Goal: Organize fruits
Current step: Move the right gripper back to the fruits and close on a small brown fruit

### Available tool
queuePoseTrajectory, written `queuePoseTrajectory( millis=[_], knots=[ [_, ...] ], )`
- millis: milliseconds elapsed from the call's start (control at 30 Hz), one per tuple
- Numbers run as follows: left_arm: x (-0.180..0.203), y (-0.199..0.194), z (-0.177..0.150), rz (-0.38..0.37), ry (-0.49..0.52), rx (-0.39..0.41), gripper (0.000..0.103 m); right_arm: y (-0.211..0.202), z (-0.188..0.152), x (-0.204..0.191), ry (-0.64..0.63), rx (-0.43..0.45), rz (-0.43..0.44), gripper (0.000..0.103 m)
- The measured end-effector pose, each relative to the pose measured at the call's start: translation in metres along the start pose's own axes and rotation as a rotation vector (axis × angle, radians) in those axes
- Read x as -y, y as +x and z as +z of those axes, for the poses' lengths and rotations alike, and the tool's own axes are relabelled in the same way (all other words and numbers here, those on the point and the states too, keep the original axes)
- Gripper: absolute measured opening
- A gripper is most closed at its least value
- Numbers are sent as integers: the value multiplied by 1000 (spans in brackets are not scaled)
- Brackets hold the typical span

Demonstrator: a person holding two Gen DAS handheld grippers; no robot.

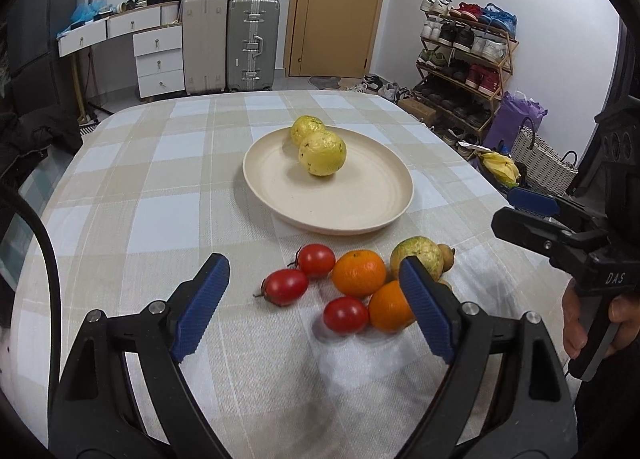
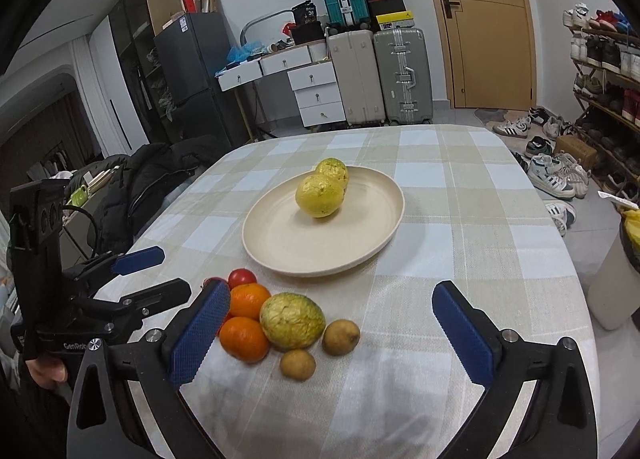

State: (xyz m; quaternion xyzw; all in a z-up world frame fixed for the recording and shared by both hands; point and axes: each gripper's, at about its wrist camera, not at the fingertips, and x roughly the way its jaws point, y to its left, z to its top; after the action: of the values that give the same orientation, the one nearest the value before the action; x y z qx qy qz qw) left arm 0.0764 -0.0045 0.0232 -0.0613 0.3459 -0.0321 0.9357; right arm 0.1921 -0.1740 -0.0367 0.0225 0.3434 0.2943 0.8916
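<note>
On the checked cloth of the worktop point(image 1: 132, 187) sits a wide cream plate point(image 1: 352, 211), rigid and shallow, which I judge light and likely to slide on the fabric if knocked, so the fruit is better carried than the plate. Two yellow round fruits point(image 1: 322, 158) already rest on it, touching each other toward its far side. Nearer the camera lies the unsorted heap, and its biggest piece is a green-yellow round fruit point(image 2: 292, 321) with a rough, wrinkled skin; it probably has some heft and a firm shell, so a hold across its widest middle should suit it. Next come two oranges point(image 1: 359, 273), touching each other, firm but rounded and inclined to roll, best taken across the equator with moderate pressure. Three red tomatoes point(image 1: 285, 286) sit at the left of the heap in the left wrist view; their skin looks smooth and slick, and I expect them to bruise or split if squeezed hard, so a gentle grip at the sides, clear of the stalk, seems wise. Smallest are two tan, egg-like fruits point(image 2: 341, 337) beside the green one, light and easily flicked away. The left hand-held gripper point(image 1: 314, 309) hovers above the heap with its jaws spread and nothing between the pads; the right hand-held gripper point(image 2: 330, 333) also stands spread wide and pinches nothing.
</note>
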Motion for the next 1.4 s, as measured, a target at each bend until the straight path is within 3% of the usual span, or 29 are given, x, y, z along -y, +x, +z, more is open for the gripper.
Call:
queuePoseTrajectory(
  millis=[433,800,1400],
  knots=[
    [-10,-15,-18,5,-19,16,86,-6,-17,3,30,-44,-30,103],
    [-5,-9,-26,38,5,2,86,-5,-18,4,38,-59,-21,103],
    [-11,5,-30,27,-31,-36,86,10,-28,-8,-7,-118,-13,103]
  ],
)
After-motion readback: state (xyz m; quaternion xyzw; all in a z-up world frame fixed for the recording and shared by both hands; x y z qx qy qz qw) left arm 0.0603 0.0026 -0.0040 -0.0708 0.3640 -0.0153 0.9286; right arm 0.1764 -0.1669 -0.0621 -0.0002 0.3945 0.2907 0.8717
